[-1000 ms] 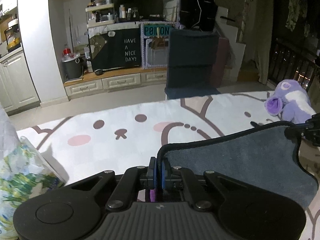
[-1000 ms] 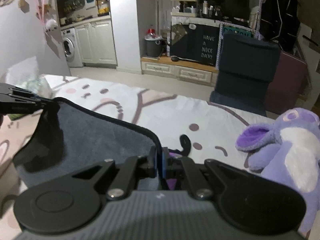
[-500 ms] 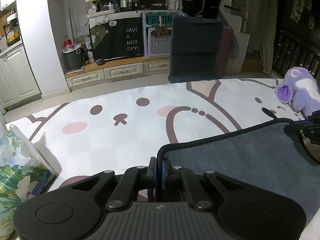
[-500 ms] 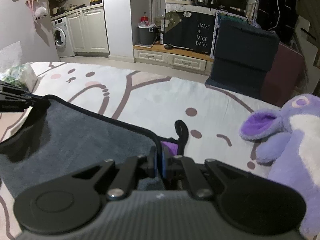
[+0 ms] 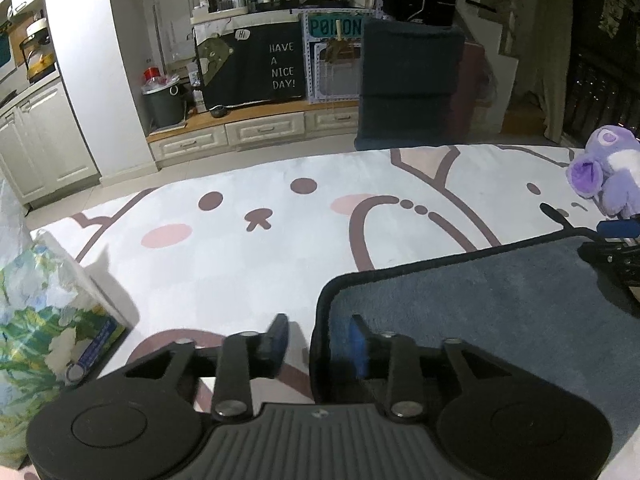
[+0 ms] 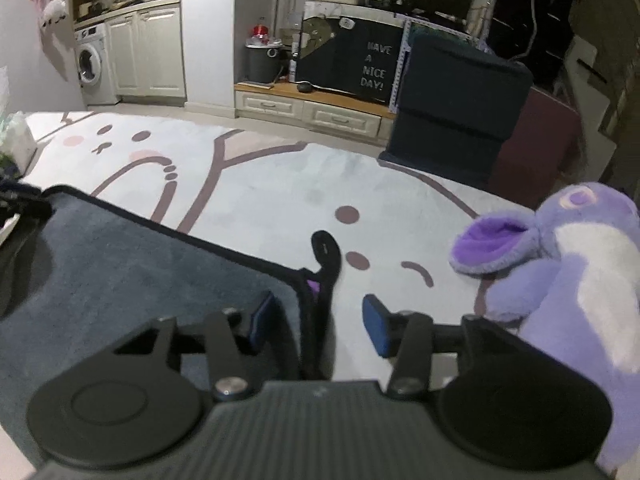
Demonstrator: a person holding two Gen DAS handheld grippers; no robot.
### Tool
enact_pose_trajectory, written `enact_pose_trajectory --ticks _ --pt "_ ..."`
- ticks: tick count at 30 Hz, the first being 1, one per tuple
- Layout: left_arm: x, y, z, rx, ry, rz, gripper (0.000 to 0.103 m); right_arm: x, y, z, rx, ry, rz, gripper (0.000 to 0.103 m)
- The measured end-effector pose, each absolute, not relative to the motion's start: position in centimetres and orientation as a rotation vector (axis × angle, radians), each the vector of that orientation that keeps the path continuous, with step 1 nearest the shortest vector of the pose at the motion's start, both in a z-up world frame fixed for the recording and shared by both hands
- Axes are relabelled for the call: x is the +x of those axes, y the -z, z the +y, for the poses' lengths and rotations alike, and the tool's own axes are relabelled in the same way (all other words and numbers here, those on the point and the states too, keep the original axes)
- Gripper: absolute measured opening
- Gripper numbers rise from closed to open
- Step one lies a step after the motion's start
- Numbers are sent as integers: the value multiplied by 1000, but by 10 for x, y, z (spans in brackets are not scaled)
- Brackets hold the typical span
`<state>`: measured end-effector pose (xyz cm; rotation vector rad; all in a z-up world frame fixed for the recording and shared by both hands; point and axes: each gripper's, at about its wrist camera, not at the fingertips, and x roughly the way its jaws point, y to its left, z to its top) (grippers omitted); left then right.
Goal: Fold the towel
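Both grippers have let go since half a second ago: the left gripper (image 5: 318, 338) and right gripper (image 6: 318, 322) now stand wide, each straddling a corner of the grey towel (image 5: 500, 304), which lies flat on the cartoon mat (image 5: 256, 248). A purple plush (image 6: 568, 264) sits just right of it.

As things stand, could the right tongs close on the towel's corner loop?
Probably yes. The right tongs stand open with the towel corner and its black loop between the fingers, and nothing lies across it. The purple plush sits off to the side.
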<state>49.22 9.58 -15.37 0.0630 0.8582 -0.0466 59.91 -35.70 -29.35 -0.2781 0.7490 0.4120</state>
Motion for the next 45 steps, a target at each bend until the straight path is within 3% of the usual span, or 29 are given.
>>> enact_pose_trajectory --ticks 3,9,21,30,45 --pt "486 148 94 72 36 864 47 595 287 -362 -251 -414 746 63" --pt "469 130 86 67 30 847 73 581 270 -369 -202 -427 731 77" --pt "427 81 68 55 24 798 94 530 218 -379 -153 -454 689 94" --pt "392 49 61 43 19 756 103 493 195 -385 -117 -450 680 101" --pt "326 10 51 3 -1 718 103 419 147 -398 -76 -481 615 103"
